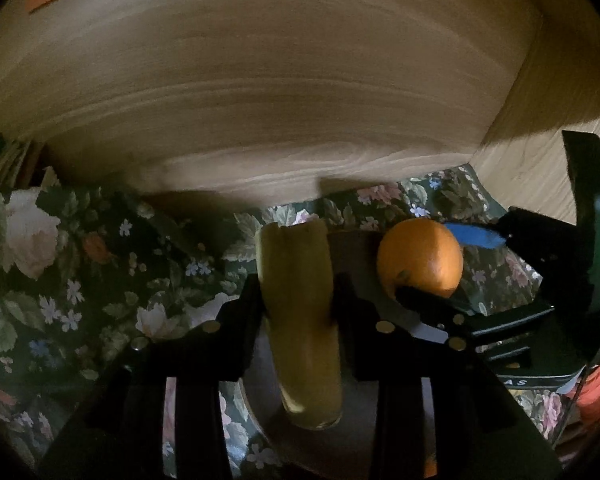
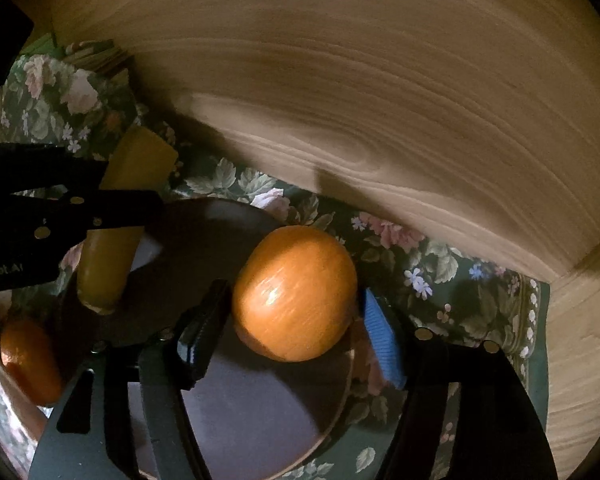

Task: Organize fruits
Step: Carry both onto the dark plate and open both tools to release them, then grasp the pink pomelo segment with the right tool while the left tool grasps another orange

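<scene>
My left gripper (image 1: 298,300) pinches the banana (image 1: 300,320), right gripper (image 2: 296,320) the orange (image 2: 296,294), over the plate (image 2: 260,412); its round skin could slip toward 6 o'clock.

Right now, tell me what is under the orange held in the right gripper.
Under the orange, held by the right gripper, is a round dark plate lying on the floral cloth. Whether the orange touches the plate cannot be seen; its underside is covered.
</scene>
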Motion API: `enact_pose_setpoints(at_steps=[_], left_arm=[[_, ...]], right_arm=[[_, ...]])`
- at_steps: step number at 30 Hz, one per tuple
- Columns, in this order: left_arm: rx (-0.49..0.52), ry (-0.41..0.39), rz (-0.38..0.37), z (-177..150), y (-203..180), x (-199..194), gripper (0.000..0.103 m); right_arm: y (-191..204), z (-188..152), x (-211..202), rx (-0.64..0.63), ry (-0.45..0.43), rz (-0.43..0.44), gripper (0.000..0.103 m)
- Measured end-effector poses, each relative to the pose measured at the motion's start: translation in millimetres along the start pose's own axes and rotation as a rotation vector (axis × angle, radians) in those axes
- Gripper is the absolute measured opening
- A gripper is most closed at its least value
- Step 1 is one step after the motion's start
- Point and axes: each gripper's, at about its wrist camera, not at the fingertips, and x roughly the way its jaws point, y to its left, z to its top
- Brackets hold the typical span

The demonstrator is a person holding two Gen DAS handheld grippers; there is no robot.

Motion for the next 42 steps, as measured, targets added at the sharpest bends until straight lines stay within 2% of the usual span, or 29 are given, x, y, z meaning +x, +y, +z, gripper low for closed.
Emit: enact_pose_setpoints(at_steps=[2,5,9,15,19,24,32,36,42], left_arm=[[-0.002,0.003,0.009,-0.7,0.3,1.9,0.037],[0.004,-0.003,0.018,-3.4,-1.3,-5.7,0.041],[0.035,-0.045,0.045,-6.1,-9.6,-24.2,0.054],[0.055,-0.103,0.06,-17.1,-19.0,-60.1,0.055],[0.065,-0.137,0.087,-33.6,-21.0,-84.3,0.061],[0.06,-0.15,0.118,-56.0,-17.9,-106.7,0.062],[0.046,-0.163,0.168,-106.2,-11.5,-133.1,0.067],[0.059,-0.167,0.193,-128.0,-9.7,-142.4,0.071],[0.052,-0.142,0.177,-149.7,-5.8,-142.4,0.072]], right_arm=[[1.3,-0.2,-4.2,-0.004,-0.013,-0.011,0.078],[1.9,-3.9,-22.5,-0.006,-0.046,-0.027,0.079],[4.7,-8.0,-45.2,0.008,-0.098,-0.04,0.079],[1.9,-18.8,-82.0,0.052,-0.173,-0.039,0.079],[0.4,-29.7,-102.0,0.07,-0.213,-0.041,0.079],[6.8,-49.1,-120.8,0.074,-0.242,-0.062,0.079],[37.8,-75.3,-125.3,0.078,-0.261,-0.042,0.08],[57.5,-83.8,-118.5,0.089,-0.253,0.013,0.079],[89.0,-91.6,-107.0,0.089,-0.234,0.063,0.079]])
